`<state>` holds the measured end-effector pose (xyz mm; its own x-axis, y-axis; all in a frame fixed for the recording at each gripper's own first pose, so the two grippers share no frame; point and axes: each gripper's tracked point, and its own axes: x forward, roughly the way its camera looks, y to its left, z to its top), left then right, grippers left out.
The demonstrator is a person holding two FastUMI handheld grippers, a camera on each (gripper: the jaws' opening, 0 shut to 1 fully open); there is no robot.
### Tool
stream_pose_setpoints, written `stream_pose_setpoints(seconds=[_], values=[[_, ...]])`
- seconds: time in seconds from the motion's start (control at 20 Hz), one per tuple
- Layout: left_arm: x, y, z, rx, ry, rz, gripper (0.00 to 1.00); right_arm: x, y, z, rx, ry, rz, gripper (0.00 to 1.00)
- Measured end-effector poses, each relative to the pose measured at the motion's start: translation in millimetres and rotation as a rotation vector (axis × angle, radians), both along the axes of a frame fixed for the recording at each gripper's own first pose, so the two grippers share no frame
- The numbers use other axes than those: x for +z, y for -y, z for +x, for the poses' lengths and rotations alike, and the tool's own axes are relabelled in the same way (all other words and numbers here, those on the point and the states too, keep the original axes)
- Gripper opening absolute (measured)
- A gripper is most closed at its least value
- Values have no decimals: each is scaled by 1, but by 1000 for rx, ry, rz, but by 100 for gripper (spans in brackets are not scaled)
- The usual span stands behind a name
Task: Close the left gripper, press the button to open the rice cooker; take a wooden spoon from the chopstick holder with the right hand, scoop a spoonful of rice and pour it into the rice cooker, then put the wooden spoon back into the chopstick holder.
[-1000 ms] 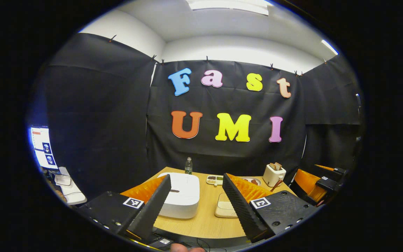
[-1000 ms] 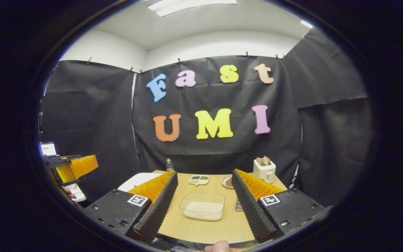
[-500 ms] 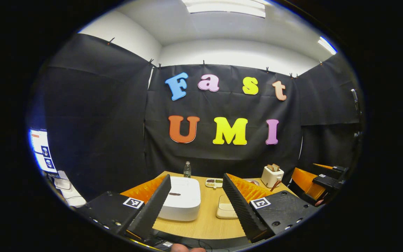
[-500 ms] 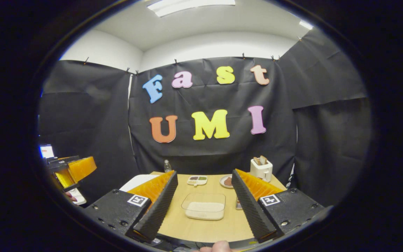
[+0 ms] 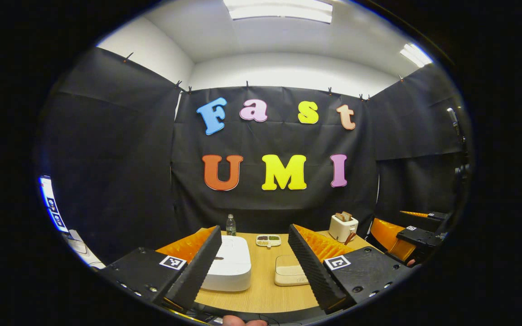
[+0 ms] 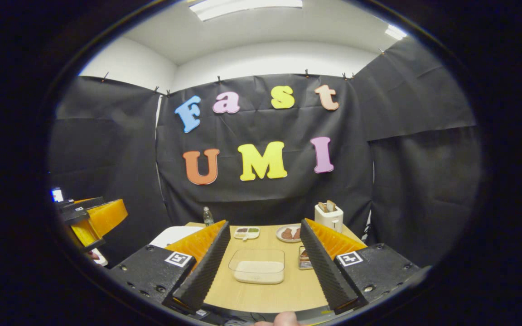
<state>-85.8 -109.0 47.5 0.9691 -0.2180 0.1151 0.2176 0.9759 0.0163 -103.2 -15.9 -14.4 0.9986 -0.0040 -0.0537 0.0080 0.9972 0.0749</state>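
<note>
Here both grippers (image 5: pixel 254 267) (image 6: pixel 264 265) hover with fingers apart; the white rice cooker (image 5: pixel 229 268) sits lid-down left of the rice box (image 6: pixel 258 266), fitting either end of the task

Beyond the left tongs (image 5: pixel 254 265), at the far edge of the worktop (image 5: pixel 261 290), stand a clear bottle (image 5: pixel 230 225), a divided snack tray (image 5: pixel 268 240) and a white toaster (image 5: pixel 343 227) holding bread slices. Between the right tongs' fingers, farther off, sits a plate (image 6: pixel 288 233) of brown food. A lit screen (image 5: pixel 51 203) stands far left of the left tongs.
</note>
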Motion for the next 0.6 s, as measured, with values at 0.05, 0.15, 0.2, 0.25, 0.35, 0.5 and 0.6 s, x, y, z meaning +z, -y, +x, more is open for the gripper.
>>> stream_pose_setpoints(seconds=[0.05, 0.15, 0.2, 0.25, 0.35, 0.5, 0.6], values=[[0, 5, 1, -8, 0, 2, 95, -2, 1, -1, -4, -6, 0, 100], [2, 8, 2, -22, 2, 5, 95, -4, 5, -4, -15, -17, 8, 96], [3, 9, 1, -26, 2, 5, 95, -4, 8, -4, -21, -24, 7, 100], [4, 11, 1, -30, 4, 2, 95, -4, 13, -6, -38, -27, 6, 100], [4, 12, 0, -33, 0, -9, 95, -1, 17, -9, -58, -22, 15, 100], [2, 10, -4, -28, 1, -4, 95, -1, 16, -14, -57, -15, 4, 100], [2, 8, -8, -25, 3, -1, 95, -1, 14, -18, -52, -16, 5, 100]])
